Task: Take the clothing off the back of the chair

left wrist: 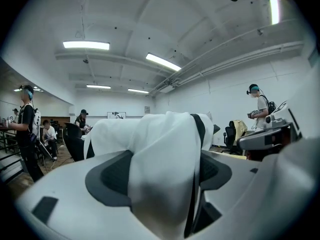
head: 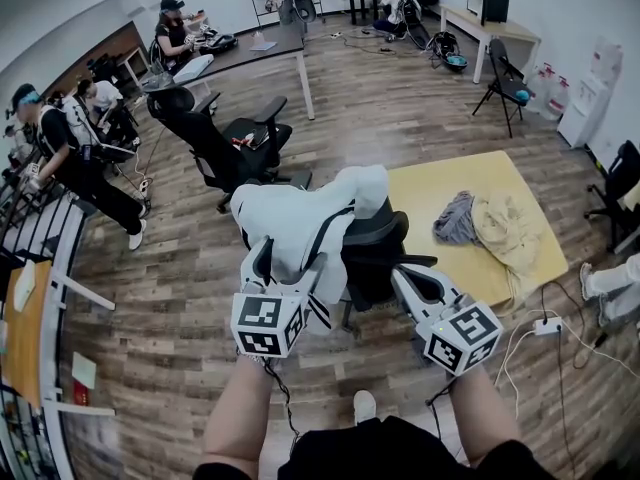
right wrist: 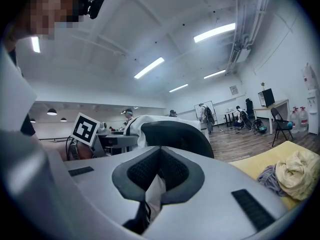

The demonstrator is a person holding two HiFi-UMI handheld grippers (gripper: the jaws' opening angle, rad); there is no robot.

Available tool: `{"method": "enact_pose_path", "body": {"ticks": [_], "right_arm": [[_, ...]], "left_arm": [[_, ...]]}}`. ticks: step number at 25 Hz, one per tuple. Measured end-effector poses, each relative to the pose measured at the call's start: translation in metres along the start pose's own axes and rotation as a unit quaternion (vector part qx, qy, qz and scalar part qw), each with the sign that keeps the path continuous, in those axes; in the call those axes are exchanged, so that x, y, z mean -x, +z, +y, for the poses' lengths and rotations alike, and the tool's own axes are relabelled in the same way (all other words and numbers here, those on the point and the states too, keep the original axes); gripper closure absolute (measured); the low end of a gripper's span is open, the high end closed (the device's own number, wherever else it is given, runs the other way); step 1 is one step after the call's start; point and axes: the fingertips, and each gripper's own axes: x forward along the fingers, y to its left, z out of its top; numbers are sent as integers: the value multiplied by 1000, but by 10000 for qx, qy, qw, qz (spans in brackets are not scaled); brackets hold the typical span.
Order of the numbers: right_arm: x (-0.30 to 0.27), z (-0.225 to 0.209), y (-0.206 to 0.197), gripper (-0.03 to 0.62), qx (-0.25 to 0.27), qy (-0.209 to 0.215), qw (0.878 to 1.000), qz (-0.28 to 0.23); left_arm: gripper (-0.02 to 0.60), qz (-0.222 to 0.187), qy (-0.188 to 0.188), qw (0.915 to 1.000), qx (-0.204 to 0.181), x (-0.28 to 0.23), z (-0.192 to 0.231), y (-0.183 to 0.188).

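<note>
A white garment with black trim (head: 300, 218) hangs over the back of a black office chair (head: 378, 230) just in front of me. My left gripper (head: 290, 268) stands open at the garment's near left side. In the left gripper view a thick fold of the garment (left wrist: 165, 149) fills the gap of the left gripper (left wrist: 165, 180), between its dark pads (left wrist: 107, 176). My right gripper (head: 401, 274) is at the chair's right side. In the right gripper view the right gripper (right wrist: 159, 170) is shut on a strip of the white garment (right wrist: 155, 195), with the chair back (right wrist: 175, 136) close behind.
A yellow table (head: 430, 188) stands to the right of the chair and carries a pile of clothes (head: 495, 228). A second black chair (head: 225, 138) is behind on the left. People stand and sit along the left wall and at the back. Cables and a power strip (head: 545, 326) lie on the floor at right.
</note>
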Motion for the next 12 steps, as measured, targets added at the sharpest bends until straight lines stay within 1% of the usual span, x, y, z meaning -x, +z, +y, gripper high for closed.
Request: {"method": "enact_pose_path", "body": {"ticks": [2,8,10,11,12], "right_arm": [[-1,1,-2,580,-23,11,10000,7],[0,8,-4,580,-27,51,10000,46],[2,10,-3,580,-25,34,10000,52],[2,11,-2,580,-25,17,10000,55],[3,12,-1,580,-26,9,10000,54]], "left_arm": [[241,27,-16,10000,57,2,0,-3],[281,83,-49,9999,77,12,-1,-4],[309,40,19,10000,61,19,1,-2],[399,21,59,10000,47,22,2,-1],[462,19,73,10000,36,24,3,-1]]}}
